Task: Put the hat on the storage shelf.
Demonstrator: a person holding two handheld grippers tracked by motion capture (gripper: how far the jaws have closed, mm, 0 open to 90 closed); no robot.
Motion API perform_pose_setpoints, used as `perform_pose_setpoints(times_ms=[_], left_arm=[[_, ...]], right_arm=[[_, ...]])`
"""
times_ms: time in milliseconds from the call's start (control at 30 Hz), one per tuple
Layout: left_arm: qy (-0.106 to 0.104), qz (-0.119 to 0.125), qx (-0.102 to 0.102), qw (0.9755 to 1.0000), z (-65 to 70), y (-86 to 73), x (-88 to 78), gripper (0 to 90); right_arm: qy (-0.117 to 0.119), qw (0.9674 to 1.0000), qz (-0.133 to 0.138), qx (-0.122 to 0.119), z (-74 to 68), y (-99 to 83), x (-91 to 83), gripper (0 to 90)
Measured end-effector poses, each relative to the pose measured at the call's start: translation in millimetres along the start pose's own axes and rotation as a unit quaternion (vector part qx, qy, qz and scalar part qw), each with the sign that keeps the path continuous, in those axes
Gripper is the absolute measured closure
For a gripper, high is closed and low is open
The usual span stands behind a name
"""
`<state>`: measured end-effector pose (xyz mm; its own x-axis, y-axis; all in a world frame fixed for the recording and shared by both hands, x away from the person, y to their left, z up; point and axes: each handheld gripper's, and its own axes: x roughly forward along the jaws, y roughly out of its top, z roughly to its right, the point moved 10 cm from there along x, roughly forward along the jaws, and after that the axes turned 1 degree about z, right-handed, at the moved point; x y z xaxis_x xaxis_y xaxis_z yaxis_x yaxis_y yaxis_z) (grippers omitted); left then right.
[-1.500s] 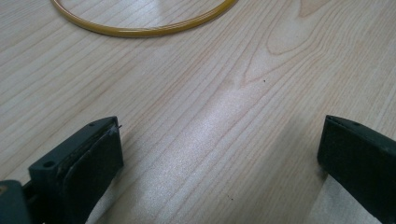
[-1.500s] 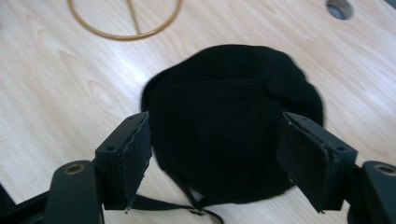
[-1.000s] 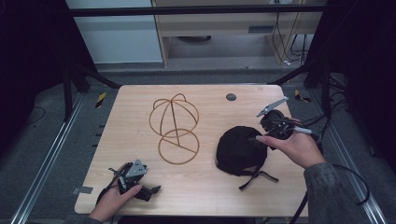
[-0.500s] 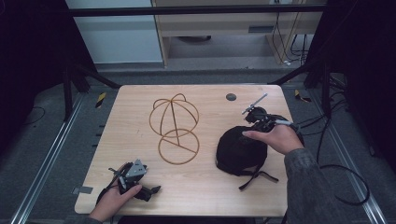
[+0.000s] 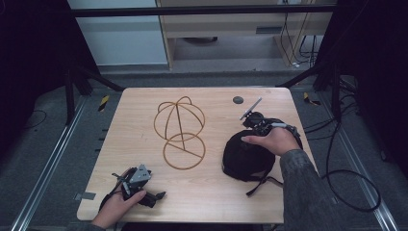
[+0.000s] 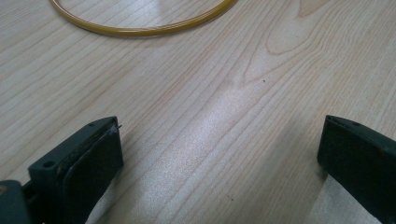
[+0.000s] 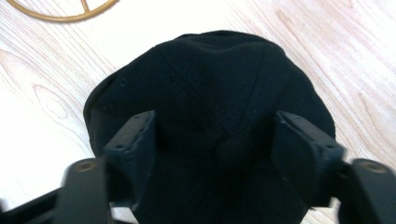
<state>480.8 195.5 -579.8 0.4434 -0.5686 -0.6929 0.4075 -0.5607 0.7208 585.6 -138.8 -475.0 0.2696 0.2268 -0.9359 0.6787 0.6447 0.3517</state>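
A black cap (image 5: pixel 245 156) lies crown-up on the right half of the wooden table (image 5: pixel 211 197). My right gripper (image 5: pixel 254 129) hovers at its far edge, angled down over it. In the right gripper view the cap (image 7: pixel 210 93) sits beneath and between the jaws of the right gripper (image 7: pixel 217 140). The jaws stand apart and have just been closing, with no visible pinch of the fabric. A gold wire cap frame (image 5: pixel 179 132) stands at the table's middle. My left gripper (image 5: pixel 139 185) rests open at the front left, and the left gripper (image 6: pixel 219 154) has bare wood between its jaws.
A small dark disc (image 5: pixel 238 100) lies near the far edge of the table. The cap's strap (image 5: pixel 262 185) trails toward the front edge. Cables (image 5: pixel 346 178) run on the floor at the right. The frame's ring (image 6: pixel 140 28) lies ahead of the left jaws.
The right hand has moved left and down, from beside the cap to over its far edge. The left hand has stayed put.
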Motion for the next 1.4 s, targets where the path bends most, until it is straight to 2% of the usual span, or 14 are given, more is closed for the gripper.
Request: perform_pose_setpoints(times_ms=[100, 200, 267, 433, 533, 633, 833, 1100, 1400], left_arm=[[0.000, 0.000, 0.000, 1.0000, 0.1, 0.0, 0.0, 0.0], [0.000, 0.000, 0.000, 1.0000, 0.0, 0.0, 0.0, 0.0], [0.000, 0.000, 0.000, 1.0000, 0.1, 0.0, 0.0, 0.0], [0.000, 0.000, 0.000, 1.0000, 0.1, 0.0, 0.0, 0.0], [0.000, 0.000, 0.000, 1.0000, 0.0, 0.0, 0.0, 0.0], [0.000, 0.000, 0.000, 1.0000, 0.0, 0.0, 0.0, 0.0], [-0.001, 0.000, 0.000, 1.0000, 0.1, 0.0, 0.0, 0.0], [0.000, 0.000, 0.000, 1.0000, 0.0, 0.0, 0.1, 0.0], [0.000, 0.000, 0.000, 1.0000, 0.1, 0.0, 0.1, 0.0]], right_arm=[[0.001, 0.9999, -0.008, -0.008, 0.1, -1.5, 2.6, 46.7], [0.003, 0.9999, -0.012, -0.011, -0.5, -3.2, 3.8, 64.1], [0.008, 0.9998, -0.012, -0.013, 0.4, -4.9, 3.4, 70.7], [0.016, 0.9997, -0.007, -0.018, -0.4, -6.9, -1.1, 72.5], [0.020, 0.9996, 0.009, -0.018, -0.4, -6.1, -8.0, 72.6], [0.016, 0.9995, 0.024, -0.013, -0.9, -4.5, -18.3, 72.7], [0.010, 0.9982, 0.056, -0.020, -3.4, 0.7, -43.2, 72.6], [-0.001, 0.9941, 0.103, -0.034, -8.8, 6.2, -72.9, 72.6], [-0.015, 0.9883, 0.149, -0.031, -7.0, 4.5, -98.5, 72.8]])
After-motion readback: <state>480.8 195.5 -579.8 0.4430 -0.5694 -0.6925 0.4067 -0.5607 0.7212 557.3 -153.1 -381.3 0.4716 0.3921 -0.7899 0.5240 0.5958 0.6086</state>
